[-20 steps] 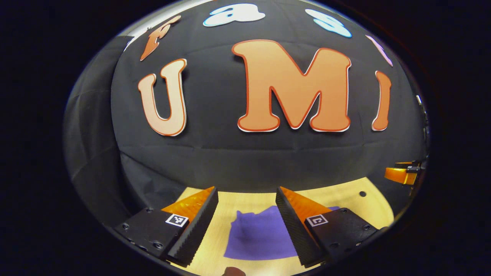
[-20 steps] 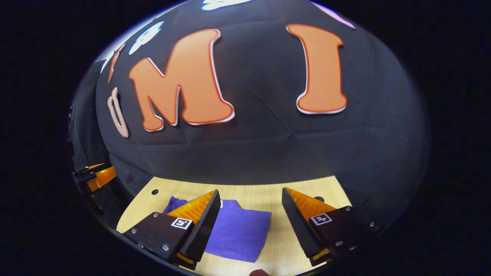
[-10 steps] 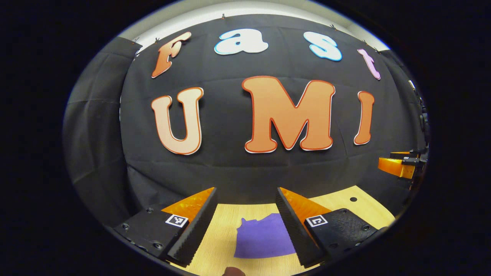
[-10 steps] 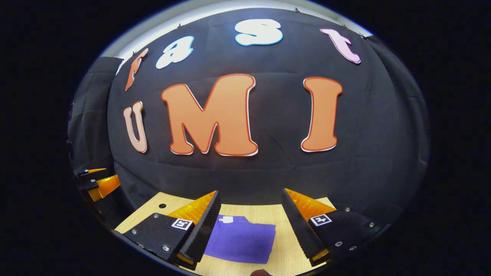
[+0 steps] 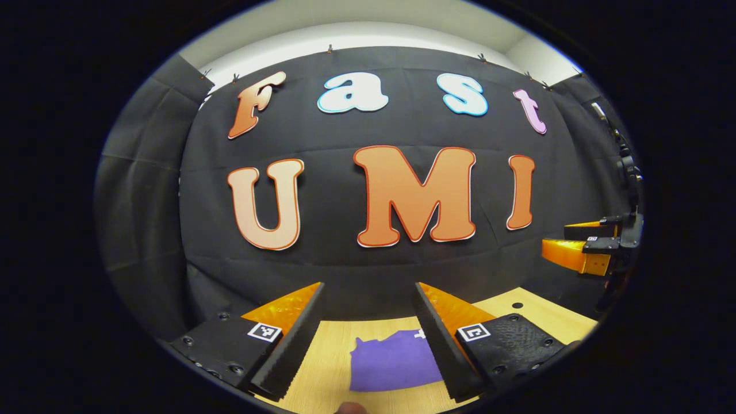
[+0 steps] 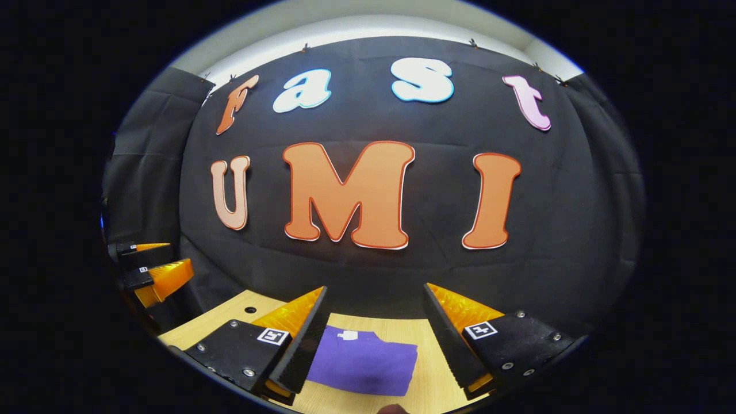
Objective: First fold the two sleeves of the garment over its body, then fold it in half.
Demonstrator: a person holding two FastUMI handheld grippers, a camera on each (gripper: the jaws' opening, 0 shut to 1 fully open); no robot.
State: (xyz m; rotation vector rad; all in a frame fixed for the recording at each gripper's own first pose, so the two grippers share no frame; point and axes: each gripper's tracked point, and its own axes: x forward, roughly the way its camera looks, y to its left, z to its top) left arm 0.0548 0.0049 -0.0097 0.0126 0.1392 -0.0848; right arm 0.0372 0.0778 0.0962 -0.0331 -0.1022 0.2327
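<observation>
- In the left gripper view the left tool (image 5: 368, 287) sits at the bottom of the frame with its two fingers spread wide apart and nothing between them.
- Through that gap, low in the frame, the purple garment (image 5: 391, 365) lies flat on the light wooden bench (image 5: 328, 351). It is a compact folded shape with no sleeves sticking out, and its right edge is hidden behind the tool's right finger.
- A small white tag shows at the garment's far edge, just beside the right finger.
- At the right edge of the same view the right tool (image 5: 572, 241) is held above the bench, well apart from the garment, its two fingers pointing toward frame left with a gap between them.
- A small dark hole (image 5: 517, 305) marks the bench at the lower right.
- In the right gripper view the right tool (image 6: 374, 290) stands at the bottom of the frame, fingers likewise wide apart and gripping nothing.
- The garment (image 6: 368, 362) lies on the bench (image 6: 425, 345) below that gap, its left part covered by the tool's left finger. Its right edge is straight and neat, and the white tag (image 6: 347, 334) rests near its far edge.
- At the left edge of that view the left tool (image 6: 167, 259) is raised above the bench, its fingers apart, clear of the garment.
- Another hole (image 6: 249, 310) shows in the bench at the lower left, near the left tool.
- Neither tool touches the cloth.
</observation>
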